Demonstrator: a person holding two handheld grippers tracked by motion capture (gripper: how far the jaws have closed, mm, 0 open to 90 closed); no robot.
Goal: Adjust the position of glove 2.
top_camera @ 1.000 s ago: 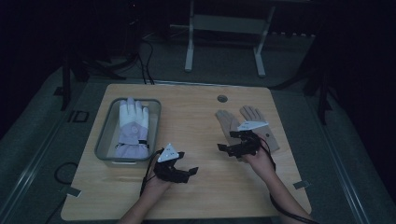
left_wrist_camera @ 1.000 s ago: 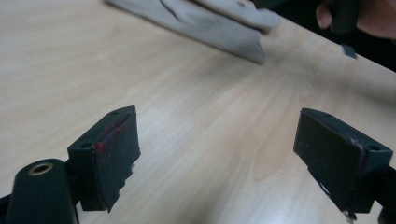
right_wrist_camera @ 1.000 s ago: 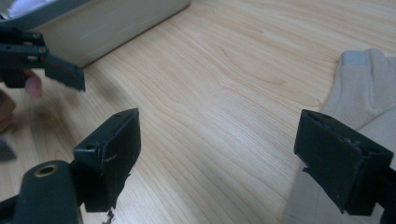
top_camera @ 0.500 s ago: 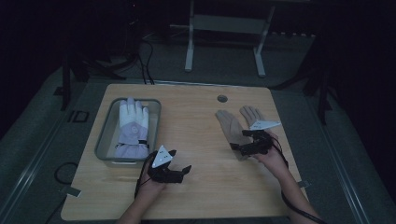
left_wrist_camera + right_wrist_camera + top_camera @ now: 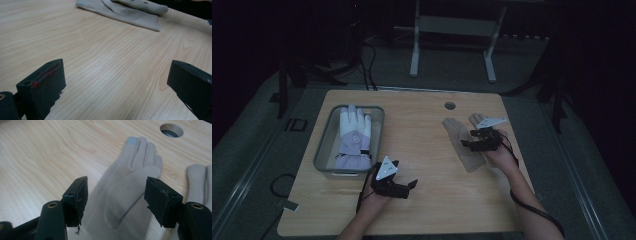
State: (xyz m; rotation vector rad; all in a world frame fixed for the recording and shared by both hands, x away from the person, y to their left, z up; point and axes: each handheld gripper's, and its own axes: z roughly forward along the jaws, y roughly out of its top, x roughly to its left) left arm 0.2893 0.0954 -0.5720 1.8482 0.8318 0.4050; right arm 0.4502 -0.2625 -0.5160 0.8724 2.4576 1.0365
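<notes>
We have the right tool point(image 5: 468, 143) over the beige glove point(image 5: 462, 142), which lies flat on the desk point(image 5: 422, 135) just below the round cable hole point(image 5: 450, 106). A second ago it sat farther toward the desk's right edge. Its jaws have just been closing, straddling the glove without pinching it. The left tool point(image 5: 408, 186) gapes wide, nothing between.

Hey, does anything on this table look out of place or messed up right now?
Nothing looks damaged or spilled. Two beige gloves lie flat on the table at the right, one partly under the right tool, whose jaws have just been closing astride it. A white glove lies in the grey bin.
</notes>
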